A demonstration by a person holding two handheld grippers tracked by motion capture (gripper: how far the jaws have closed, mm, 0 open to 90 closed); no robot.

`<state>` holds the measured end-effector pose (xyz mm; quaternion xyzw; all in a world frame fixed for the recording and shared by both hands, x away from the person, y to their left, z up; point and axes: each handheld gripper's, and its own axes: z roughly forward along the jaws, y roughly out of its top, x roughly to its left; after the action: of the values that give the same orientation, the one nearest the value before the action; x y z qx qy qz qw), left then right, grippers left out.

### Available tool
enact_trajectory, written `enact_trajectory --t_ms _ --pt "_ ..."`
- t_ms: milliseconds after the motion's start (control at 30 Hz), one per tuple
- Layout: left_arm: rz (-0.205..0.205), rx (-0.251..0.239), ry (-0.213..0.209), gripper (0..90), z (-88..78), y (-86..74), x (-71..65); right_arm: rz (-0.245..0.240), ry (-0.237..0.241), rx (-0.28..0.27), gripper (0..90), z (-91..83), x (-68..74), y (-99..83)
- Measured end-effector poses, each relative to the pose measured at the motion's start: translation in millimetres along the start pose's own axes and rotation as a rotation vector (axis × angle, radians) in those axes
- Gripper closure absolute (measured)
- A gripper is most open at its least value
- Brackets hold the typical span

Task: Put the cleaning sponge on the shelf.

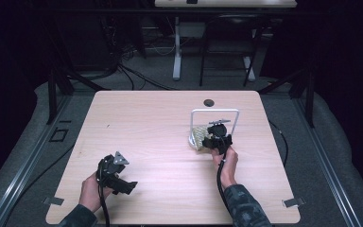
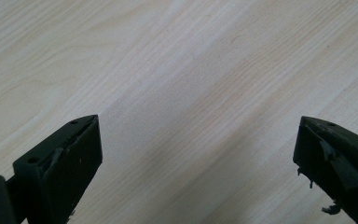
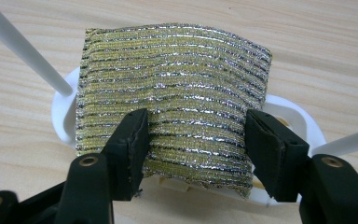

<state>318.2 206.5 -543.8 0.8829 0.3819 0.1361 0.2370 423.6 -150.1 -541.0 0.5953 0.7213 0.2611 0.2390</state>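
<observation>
The right gripper [image 3: 193, 140] reaches a striped gold-and-silver cloth [image 3: 172, 93] draped over a white rack [image 1: 215, 113] on the table [image 1: 146, 123], jaws parted around it. The left gripper [image 1: 116, 172] hovers near the table's front, jaws wide.

Camouflage sleeve [image 1: 244, 204], black fingers [image 3: 129, 140], brass screws, trailing black cable [image 1: 220, 182]

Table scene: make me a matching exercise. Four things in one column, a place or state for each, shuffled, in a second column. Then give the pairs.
Things
1. left gripper
2. right gripper
3. striped metallic cloth
4. white wire stand

States
A. gold and silver, lying over the stand's white base
B. jaws wide open over bare wood
C. upright frame, right half of the table
D. jaws set either side of the cloth

Pairs: 1-B, 2-D, 3-A, 4-C
</observation>
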Motion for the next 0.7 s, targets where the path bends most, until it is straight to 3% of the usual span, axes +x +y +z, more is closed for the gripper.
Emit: enact_trajectory --t_ms 300,700 --pt "-0.002 -0.007 0.005 1.4 -1.1 0.2 -0.3 -0.016 0.019 -0.004 37.4 -2.8 -3.1 -0.2" --pt "-0.001 -0.010 0.000 1.4 -1.1 0.4 -1.0 -0.047 0.063 -0.015 26.5 -14.8 0.1 0.4"
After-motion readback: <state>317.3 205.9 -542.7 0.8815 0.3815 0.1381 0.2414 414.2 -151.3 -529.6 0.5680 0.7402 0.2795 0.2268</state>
